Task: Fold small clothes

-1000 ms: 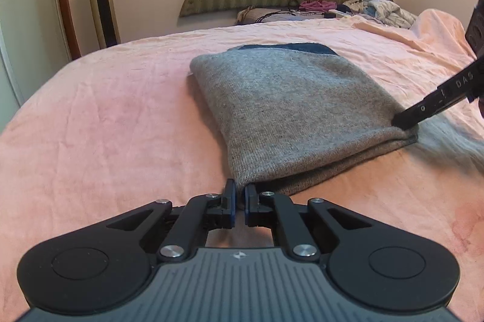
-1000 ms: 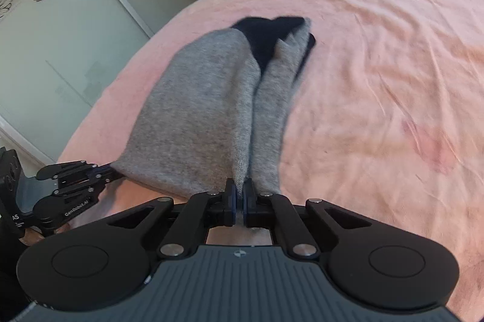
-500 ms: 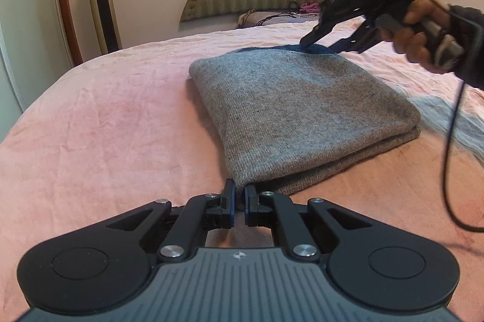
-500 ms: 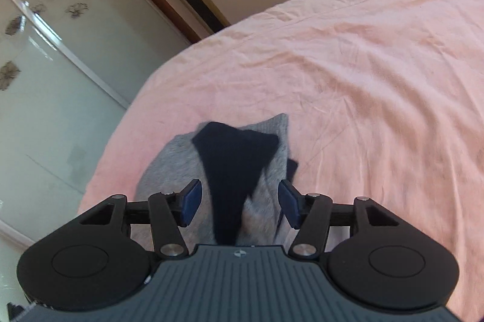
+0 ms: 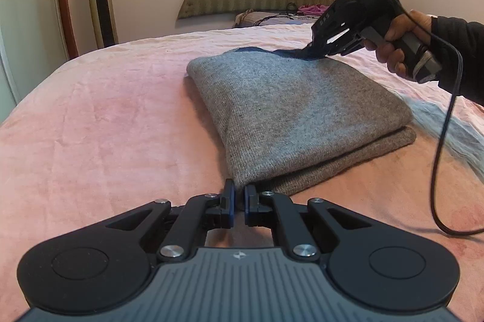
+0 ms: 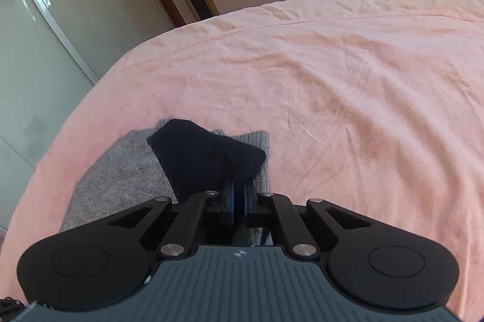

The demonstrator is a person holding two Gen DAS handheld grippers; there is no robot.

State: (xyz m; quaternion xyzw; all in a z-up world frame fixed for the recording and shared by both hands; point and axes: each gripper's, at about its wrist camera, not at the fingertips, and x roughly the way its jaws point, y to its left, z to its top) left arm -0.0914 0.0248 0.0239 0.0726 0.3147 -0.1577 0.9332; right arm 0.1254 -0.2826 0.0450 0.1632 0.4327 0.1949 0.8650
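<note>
Right gripper point(image 5: 314, 48) now at dark cuff point(image 6: 208, 152)

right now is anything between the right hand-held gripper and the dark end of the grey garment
Nothing visible does. The right hand-held gripper is closing with the dark end of the grey garment already between its pads.

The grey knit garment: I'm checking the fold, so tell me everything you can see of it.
The grey knit garment looks like soft wool, folded into stacked layers, lying flat on the pink bedspread. Its far end is a dark navy part. The left hand-held gripper is shut on the near corner. The right hand-held gripper is closing on the navy end, which sits between its pads.
</note>
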